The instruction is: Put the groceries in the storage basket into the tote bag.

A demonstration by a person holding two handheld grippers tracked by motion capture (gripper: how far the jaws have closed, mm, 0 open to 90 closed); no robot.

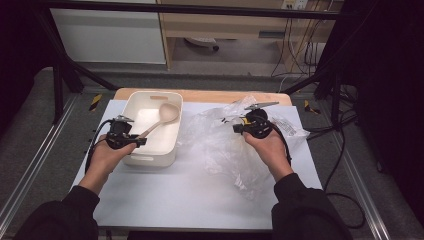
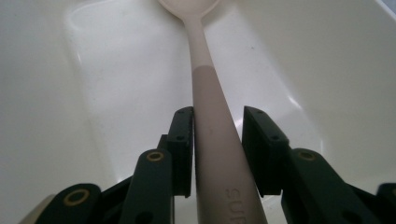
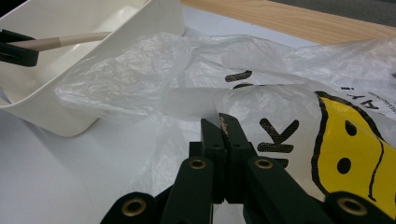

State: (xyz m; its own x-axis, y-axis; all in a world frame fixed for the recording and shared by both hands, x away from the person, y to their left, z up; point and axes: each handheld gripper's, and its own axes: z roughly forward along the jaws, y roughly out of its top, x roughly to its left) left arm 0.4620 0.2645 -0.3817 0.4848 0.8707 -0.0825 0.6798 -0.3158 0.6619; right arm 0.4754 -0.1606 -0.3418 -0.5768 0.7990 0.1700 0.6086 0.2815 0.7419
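Spoon (image 2: pixel 205 93) sits in the white plastic bin (image 1: pixel 131 107), upper left of centre in the high view, bowl toward the far wall, handle slanting back to the near left corner. My left gripper (image 2: pixel 217 154) straddles that handle: in the left gripper view the jaws stand slightly spread, left pad against the handle, a sliver of gap on the right, so I read this as a release, or a grip not yet made; I cannot tell which. Right gripper (image 3: pixel 223 140) is at centre right of the high view, jaws pressed together on a fold of the clear plastic bag (image 3: pixel 261 79), which lies crumpled on the white table sheet (image 1: pixel 190 195) just beside the bin, its yellow printed face at the right of the right gripper view. My judgement: the step in hand is placing the spoon in the bin while I pin the bag. Next move calls for widening the left jaws fully, then drawing straight back along the handle so the spoon is not dragged over the rim.
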